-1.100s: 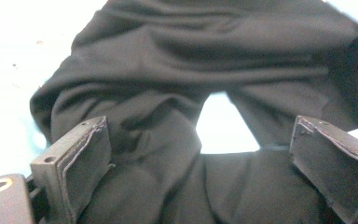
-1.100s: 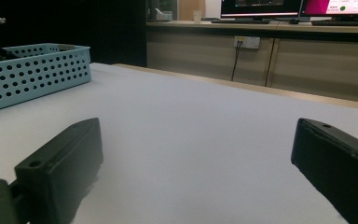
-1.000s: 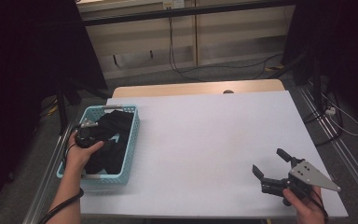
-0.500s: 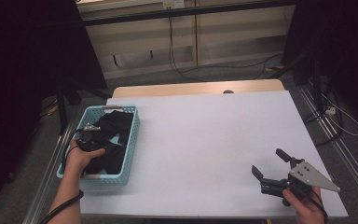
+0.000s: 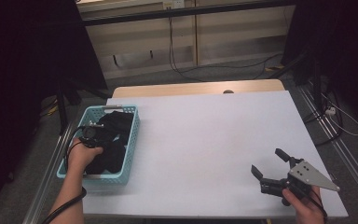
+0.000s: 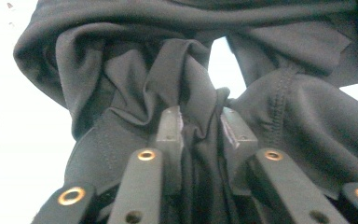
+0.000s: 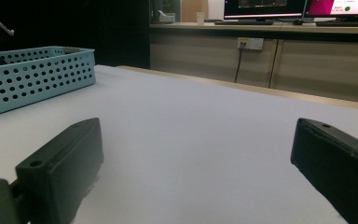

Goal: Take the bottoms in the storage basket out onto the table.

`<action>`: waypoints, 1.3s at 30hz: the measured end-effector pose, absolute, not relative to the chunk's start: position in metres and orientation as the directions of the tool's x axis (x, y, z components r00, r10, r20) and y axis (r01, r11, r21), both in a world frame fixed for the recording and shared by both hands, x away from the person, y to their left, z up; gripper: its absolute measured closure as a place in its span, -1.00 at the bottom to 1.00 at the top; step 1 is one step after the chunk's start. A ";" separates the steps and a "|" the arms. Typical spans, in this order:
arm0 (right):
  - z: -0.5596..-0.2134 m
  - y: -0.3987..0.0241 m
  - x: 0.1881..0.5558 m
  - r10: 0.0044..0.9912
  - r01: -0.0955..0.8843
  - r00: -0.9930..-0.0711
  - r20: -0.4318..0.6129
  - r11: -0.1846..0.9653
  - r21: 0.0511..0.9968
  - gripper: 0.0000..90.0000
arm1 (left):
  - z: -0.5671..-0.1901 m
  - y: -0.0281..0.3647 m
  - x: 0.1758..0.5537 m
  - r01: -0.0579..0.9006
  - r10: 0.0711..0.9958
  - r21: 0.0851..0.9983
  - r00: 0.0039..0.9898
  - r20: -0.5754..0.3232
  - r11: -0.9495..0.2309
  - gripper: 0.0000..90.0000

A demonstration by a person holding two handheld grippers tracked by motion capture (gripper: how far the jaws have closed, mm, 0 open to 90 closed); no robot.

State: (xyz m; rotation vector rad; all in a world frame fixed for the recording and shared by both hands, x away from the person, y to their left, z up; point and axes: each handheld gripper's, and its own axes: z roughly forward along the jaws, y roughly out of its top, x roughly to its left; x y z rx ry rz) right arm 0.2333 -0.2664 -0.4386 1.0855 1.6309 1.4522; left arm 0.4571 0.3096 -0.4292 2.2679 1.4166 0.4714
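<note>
A: Entry, left side. Your left gripper [image 5: 92,134] is down inside the light-blue basket [image 5: 129,140], which sits at the left edge of the white table [image 5: 205,140]. What does its own camera give you?

B: In the left gripper view the jaws have just been closing, and a fold of the black garment [image 6: 186,93] is bunched between them. Your pads [image 6: 170,128] press the cloth from both sides, so record it as clenched on the black garment.

A: Noted. Where does the garment lie?

B: Wholly in the basket in the high view [image 5: 114,123], a dark heap filling most of the basket, with your left hand [image 5: 85,154] over its near part. A stitched hem shows to the right of the jaws in the left gripper view, and a pale gap shows through the folds above them.

A: Right side?

B: Your right gripper [image 5: 269,164] is low over the near right corner of the table, well apart from the basket, with the grey three-cornered plate on top. Its jaws stand wide apart with only bare table between them; the right gripper view [image 7: 196,154] confirms it, released and grasping nothing.

A: Anything else in that view?

B: The basket's perforated wall [image 7: 37,77] at far left, and a wooden counter with monitors behind the table
</note>
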 end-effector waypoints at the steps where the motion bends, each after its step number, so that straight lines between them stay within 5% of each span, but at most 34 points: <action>1: -0.439 -0.266 0.233 0.910 0.140 -0.413 0.034 0.027 0.990 -0.97 | -0.428 0.310 0.457 0.763 0.908 0.525 0.418 0.044 -0.377 0.67; 4: -0.439 -0.267 0.234 0.912 0.140 -0.409 0.032 0.028 0.990 -0.97 | -0.421 0.311 0.458 0.754 0.922 0.579 0.387 -0.012 -0.309 0.70; 13: -0.439 -0.266 0.234 0.910 0.138 -0.414 0.034 0.026 0.990 -0.97 | -0.379 0.297 0.472 0.621 0.937 0.739 0.347 0.039 -0.261 0.70; 23: -0.439 -0.266 0.234 0.906 0.141 -0.422 0.035 0.027 0.990 -0.97 | -0.414 0.279 0.493 0.588 0.947 0.781 0.321 0.016 -0.212 0.63; 27: -0.440 -0.268 0.233 0.905 0.144 -0.423 0.038 0.026 0.989 -0.97 | -0.429 0.276 0.497 0.613 0.956 0.775 0.289 -0.038 -0.155 0.22; 29: -0.440 -0.268 0.233 0.905 0.145 -0.424 0.039 0.026 0.989 -0.97 | -0.434 0.273 0.500 0.634 0.960 0.760 0.275 -0.047 -0.144 -0.17; 39: -0.441 -0.267 0.233 0.902 0.154 -0.429 0.053 0.015 0.988 -0.97 | -0.448 0.258 0.513 0.680 0.954 0.704 0.299 -0.010 -0.205 -0.79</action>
